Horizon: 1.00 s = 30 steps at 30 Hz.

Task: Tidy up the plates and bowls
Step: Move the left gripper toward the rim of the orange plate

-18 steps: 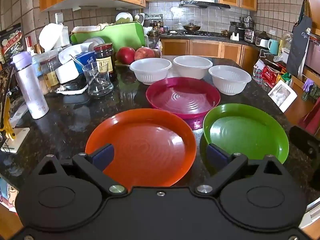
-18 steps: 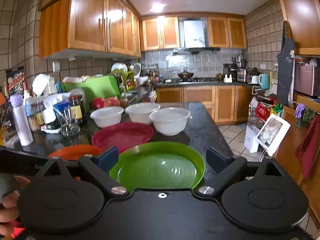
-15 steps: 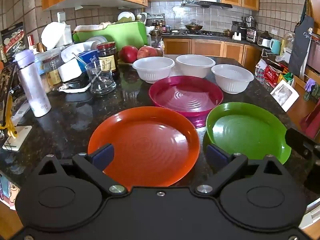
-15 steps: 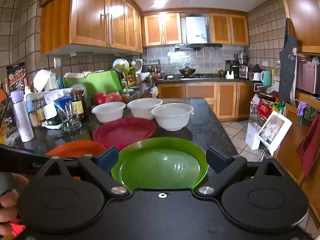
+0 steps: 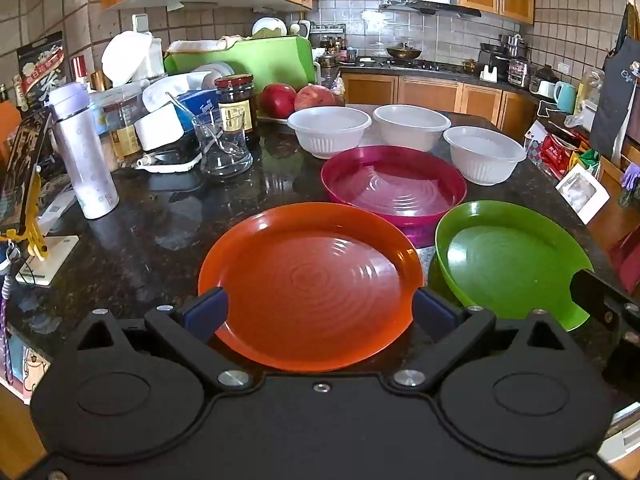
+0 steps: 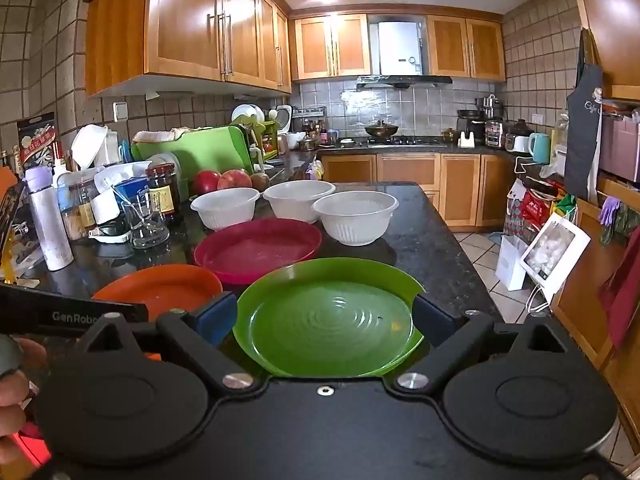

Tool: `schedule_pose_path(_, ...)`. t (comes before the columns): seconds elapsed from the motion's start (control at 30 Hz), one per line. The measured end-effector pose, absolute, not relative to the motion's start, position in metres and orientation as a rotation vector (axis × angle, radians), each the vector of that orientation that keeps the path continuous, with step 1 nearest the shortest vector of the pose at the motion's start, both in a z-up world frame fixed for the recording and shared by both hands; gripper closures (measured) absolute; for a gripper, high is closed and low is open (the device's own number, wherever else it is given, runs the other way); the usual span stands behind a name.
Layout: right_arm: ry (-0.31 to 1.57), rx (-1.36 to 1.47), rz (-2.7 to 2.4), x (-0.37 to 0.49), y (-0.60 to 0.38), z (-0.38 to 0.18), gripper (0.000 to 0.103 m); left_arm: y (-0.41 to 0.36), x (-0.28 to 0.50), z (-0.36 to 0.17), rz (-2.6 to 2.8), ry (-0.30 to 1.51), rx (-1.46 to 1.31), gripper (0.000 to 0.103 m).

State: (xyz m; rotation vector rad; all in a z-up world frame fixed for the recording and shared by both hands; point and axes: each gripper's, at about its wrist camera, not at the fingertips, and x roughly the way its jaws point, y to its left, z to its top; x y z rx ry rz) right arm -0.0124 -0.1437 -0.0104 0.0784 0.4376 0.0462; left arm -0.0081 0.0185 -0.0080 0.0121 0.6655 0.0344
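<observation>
Both your tongs, left [image 5: 316, 310] and right [image 6: 325, 316], gape wide, gripping nothing. On the dark speckled worktop [image 5: 160, 232] the orange plate [image 5: 310, 284] and green plate [image 6: 328, 318] lie nearest, then the magenta plate [image 5: 394, 186], then three white bowls [image 5: 329, 131]; tiled walls and wooden cabinets [image 6: 408, 170] lie beyond.

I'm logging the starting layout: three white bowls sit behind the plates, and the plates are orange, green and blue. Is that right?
Not quite. There is no blue plate: the third one is a magenta plate, as the left wrist view shows. The rest holds: three white bowls behind, with the orange plate and the green plate in front.
</observation>
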Motion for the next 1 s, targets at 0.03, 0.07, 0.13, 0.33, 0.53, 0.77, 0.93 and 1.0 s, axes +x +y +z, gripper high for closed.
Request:
schedule_pose_path(0.03, 0.437, 0.078, 0.047, -0.0128, -0.1440, -0.0109, 0.004, 0.0183, -0.0087, -0.0076, 0.035, 0.667, 0.010, 0.006)
schedule_pose_path(0.07, 0.437, 0.078, 0.048, -0.0123, -0.1446, -0.0107, 0.004, 0.0178, -0.0090, -0.0072, 0.036, 0.668, 0.008, 0.006)
schedule_pose_path(0.13, 0.434, 0.079, 0.048, -0.0124, -0.1435, -0.0113, 0.004, 0.0174, -0.0094, -0.0065, 0.037, 0.667, 0.007, 0.006)
schedule_pose_path(0.33, 0.433, 0.081, 0.051, -0.0106, -0.1434, -0.0129, 0.004, 0.0164, -0.0082, -0.0072, 0.038, 0.672, 0.008, 0.006)
schedule_pose_path(0.53, 0.428, 0.082, 0.049, -0.0104, -0.1429, -0.0128, 0.004, 0.0175, -0.0067, -0.0073, 0.038, 0.674, 0.008, 0.006)
schedule_pose_path(0.77, 0.427, 0.084, 0.051, -0.0078, -0.1423, -0.0137, 0.004, 0.0175, -0.0039, -0.0085, 0.042, 0.678, 0.010, 0.006)
schedule_pose_path(0.93, 0.428, 0.085, 0.053, -0.0081, -0.1433, -0.0145, 0.004, 0.0162, -0.0014, -0.0091, 0.046, 0.682, 0.015, 0.006)
schedule_pose_path(1.0, 0.428, 0.087, 0.055, -0.0078, -0.1436, -0.0143, 0.004, 0.0157, -0.0003, -0.0094, 0.047, 0.683, 0.017, 0.006)
